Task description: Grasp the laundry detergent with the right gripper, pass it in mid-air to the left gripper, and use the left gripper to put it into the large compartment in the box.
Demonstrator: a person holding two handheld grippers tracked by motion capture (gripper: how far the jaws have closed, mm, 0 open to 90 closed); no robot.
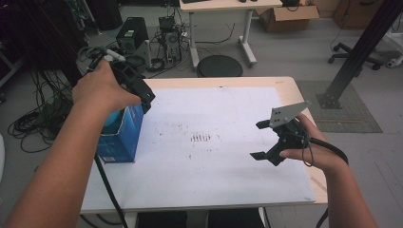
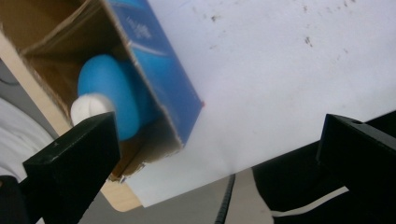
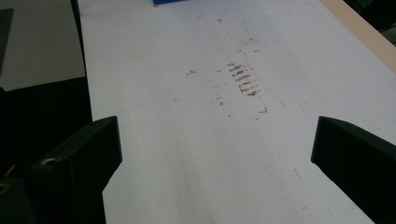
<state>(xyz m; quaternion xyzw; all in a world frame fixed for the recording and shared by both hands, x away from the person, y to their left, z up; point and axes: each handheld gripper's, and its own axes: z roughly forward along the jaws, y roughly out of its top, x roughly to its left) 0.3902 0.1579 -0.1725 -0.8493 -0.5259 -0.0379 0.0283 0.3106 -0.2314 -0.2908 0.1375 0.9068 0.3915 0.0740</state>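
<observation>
A blue cardboard box (image 1: 121,135) stands open-topped at the left edge of the table. In the left gripper view, the blue box (image 2: 163,74) holds a rounded blue object (image 2: 109,93) with a white tip (image 2: 88,105). My left gripper (image 1: 145,102) hovers just above the box's far right corner; its jaws stand wide apart and hold nothing (image 2: 219,158). My right gripper (image 1: 259,140) is open and empty over the right side of the white sheet (image 1: 214,161), pointing left toward the box (image 3: 168,2). In the right gripper view, the right gripper (image 3: 215,158) faces bare sheet.
Brown smudge marks (image 1: 200,137) lie mid-sheet (image 3: 243,79). The wooden table edge (image 1: 304,95) runs just right of the sheet. On the floor beyond are a round black stool (image 1: 219,66), computer towers (image 1: 131,35), cables (image 1: 38,118) and a black post (image 1: 356,52).
</observation>
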